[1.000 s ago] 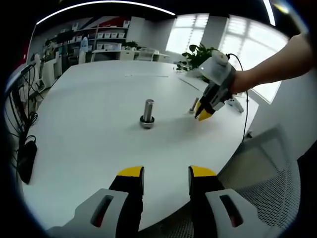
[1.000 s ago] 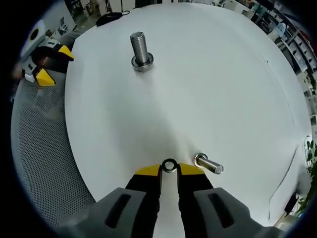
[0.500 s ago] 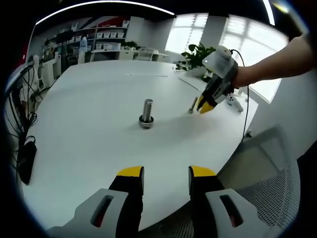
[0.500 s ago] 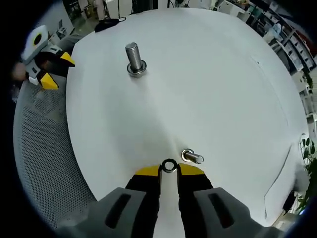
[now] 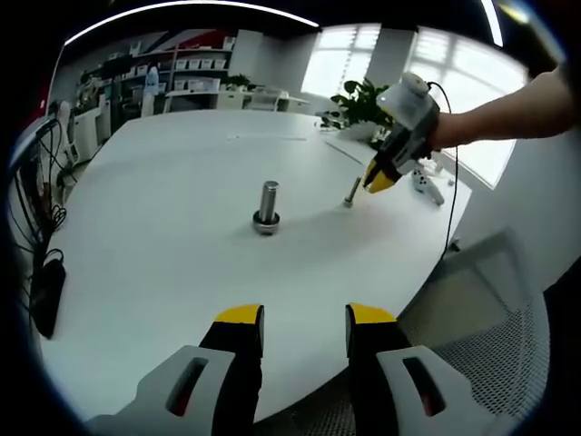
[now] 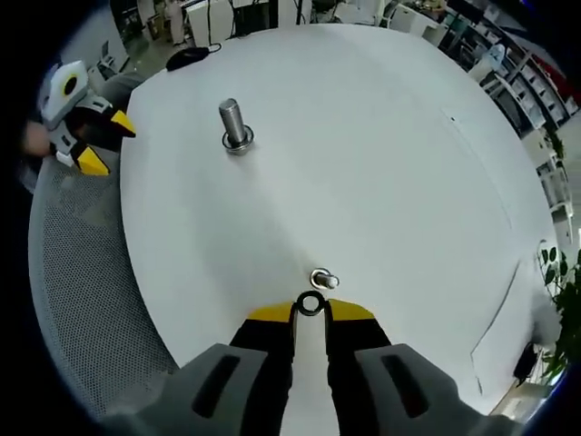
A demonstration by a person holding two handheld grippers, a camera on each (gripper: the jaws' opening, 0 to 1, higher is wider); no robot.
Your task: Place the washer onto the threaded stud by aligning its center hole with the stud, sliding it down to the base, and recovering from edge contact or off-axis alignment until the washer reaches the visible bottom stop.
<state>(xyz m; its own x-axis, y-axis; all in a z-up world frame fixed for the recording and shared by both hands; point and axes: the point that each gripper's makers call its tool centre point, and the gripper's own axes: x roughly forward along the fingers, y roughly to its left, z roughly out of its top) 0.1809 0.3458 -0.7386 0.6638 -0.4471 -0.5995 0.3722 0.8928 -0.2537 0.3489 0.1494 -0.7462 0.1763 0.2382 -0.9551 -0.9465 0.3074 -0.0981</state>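
Holding the small dark metal washer (image 6: 310,304) pinched by its rim between the yellow tips of your right gripper (image 6: 310,309), you have it raised clear of the round white tabletop (image 6: 381,154), its hole facing the camera. The upright steel threaded stud (image 6: 233,125) on its wide flanged base stands well apart from the washer, up and to the left in the right gripper view, toward the tabletop edge nearest your left gripper (image 5: 305,316). Its long axis is vertical, so the washer, judged from its present attitude, will have to be turned flat, with its hole in line with that axis, before it is lowered. A second loose steel bolt (image 6: 322,280) lies on the tabletop just beyond the right fingers; do not mistake it for the target. In the left gripper view, the right gripper hangs above that bolt, to the right of the stud. Your left gripper's fingers are apart and carry nothing, hovering at the near edge of the tabletop; the stud lies straight ahead of them. The right gripper carries the part and must do the travelling. Nothing sits on the stud yet; the bottom stop is bare.
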